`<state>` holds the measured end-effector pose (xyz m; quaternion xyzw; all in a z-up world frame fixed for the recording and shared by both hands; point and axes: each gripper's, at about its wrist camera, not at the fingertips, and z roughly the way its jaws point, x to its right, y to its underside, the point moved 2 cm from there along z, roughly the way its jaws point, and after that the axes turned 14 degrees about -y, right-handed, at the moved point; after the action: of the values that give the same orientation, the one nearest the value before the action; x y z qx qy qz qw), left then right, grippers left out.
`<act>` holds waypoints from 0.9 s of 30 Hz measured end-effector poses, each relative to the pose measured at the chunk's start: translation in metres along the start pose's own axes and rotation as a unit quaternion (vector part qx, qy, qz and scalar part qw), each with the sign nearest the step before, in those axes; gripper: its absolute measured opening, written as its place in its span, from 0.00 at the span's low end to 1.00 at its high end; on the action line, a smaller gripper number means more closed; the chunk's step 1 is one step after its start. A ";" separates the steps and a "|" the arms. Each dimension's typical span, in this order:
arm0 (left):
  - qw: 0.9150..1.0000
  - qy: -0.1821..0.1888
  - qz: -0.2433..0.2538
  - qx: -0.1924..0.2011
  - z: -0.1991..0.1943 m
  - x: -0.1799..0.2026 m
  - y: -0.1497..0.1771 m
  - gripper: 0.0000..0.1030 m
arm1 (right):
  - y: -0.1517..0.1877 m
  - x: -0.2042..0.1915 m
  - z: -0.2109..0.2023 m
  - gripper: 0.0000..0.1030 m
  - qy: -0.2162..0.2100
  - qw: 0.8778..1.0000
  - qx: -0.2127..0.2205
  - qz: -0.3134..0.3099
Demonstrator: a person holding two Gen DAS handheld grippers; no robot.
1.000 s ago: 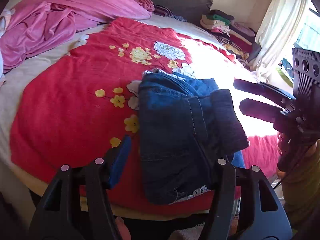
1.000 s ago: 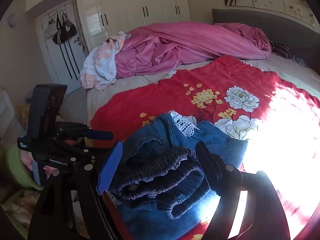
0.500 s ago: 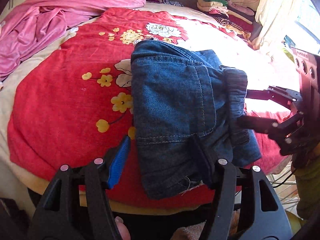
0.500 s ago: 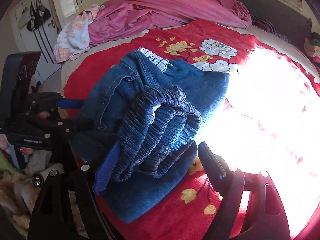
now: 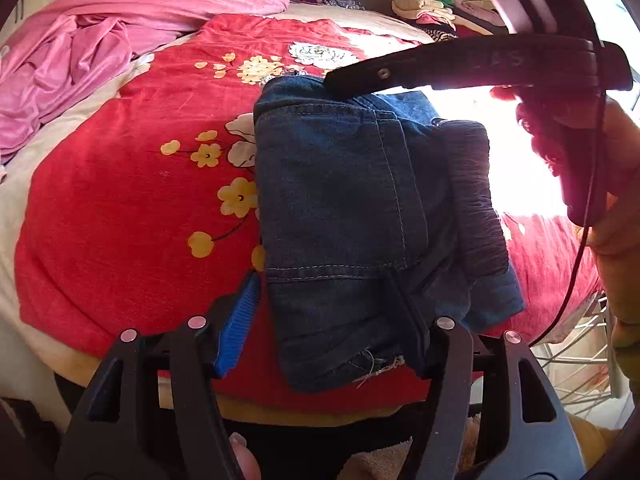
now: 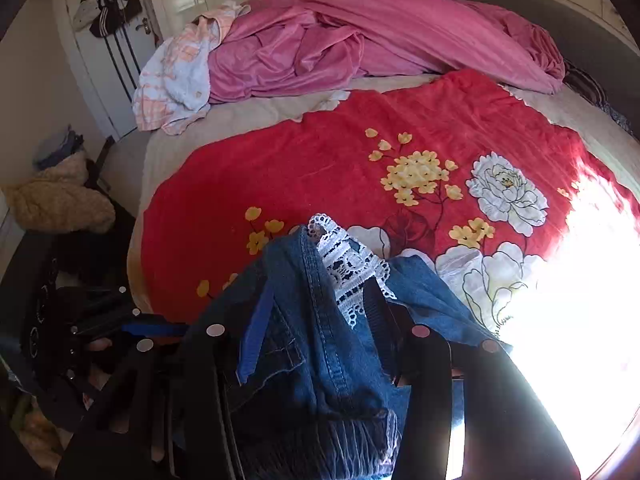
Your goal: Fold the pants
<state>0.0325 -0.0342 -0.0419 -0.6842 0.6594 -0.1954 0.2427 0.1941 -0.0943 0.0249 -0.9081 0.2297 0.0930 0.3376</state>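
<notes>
Folded blue jeans [image 5: 340,200] lie on a red floral blanket [image 5: 120,220] at the bed's near edge, their ribbed elastic waistband [image 5: 476,200] on the right. My left gripper [image 5: 322,280] stands open over the near end of the jeans: the blue pad is beside the left edge and the other finger is above the denim. My right gripper [image 6: 320,292] is at the far edge. Its jaws are closing on a raised fold of the jeans [image 6: 320,360] with white lace trim [image 6: 348,264]. One of its fingers [image 5: 440,68] reaches in from the right, held by a hand [image 5: 568,152].
A crumpled pink duvet [image 6: 360,32] and a checked garment [image 6: 176,76] lie at the bed's far side. Folded clothes [image 5: 432,4] are stacked at the far right corner. A wire basket [image 5: 572,360] stands beside the bed. Sunlight glare [image 6: 580,300] washes out the blanket's right part.
My right gripper left the waistband at the jeans' right side, moved to their far edge and narrowed its jaws around the denim fold with the lace. My left gripper kept its place.
</notes>
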 end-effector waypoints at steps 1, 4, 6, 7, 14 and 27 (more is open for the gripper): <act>1.000 0.001 0.000 0.000 0.000 -0.001 0.000 0.53 | -0.002 -0.001 0.009 0.40 0.003 1.000 -0.014 -0.003; 1.000 0.005 -0.003 -0.001 0.001 -0.002 0.001 0.54 | 0.000 -0.004 0.025 0.03 0.003 0.999 -0.041 -0.027; 1.000 0.009 -0.004 -0.001 0.001 -0.003 0.002 0.54 | -0.001 -0.008 0.025 0.02 0.043 0.997 -0.039 -0.049; 1.000 0.011 -0.005 0.000 0.001 -0.003 0.002 0.54 | -0.002 -0.005 0.024 0.02 0.049 0.997 -0.035 -0.048; 1.000 0.015 -0.009 -0.001 0.001 -0.006 0.003 0.55 | 0.005 0.017 0.039 0.03 0.055 0.998 -0.031 -0.008; 1.000 0.015 -0.008 -0.003 0.000 -0.004 0.004 0.58 | 0.008 0.005 -0.029 0.48 0.082 0.992 0.090 0.026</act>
<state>0.0290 -0.0301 -0.0442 -0.6871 0.6580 -0.2055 0.2295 0.1951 -0.1201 0.0403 -0.8722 0.2876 0.0059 0.3956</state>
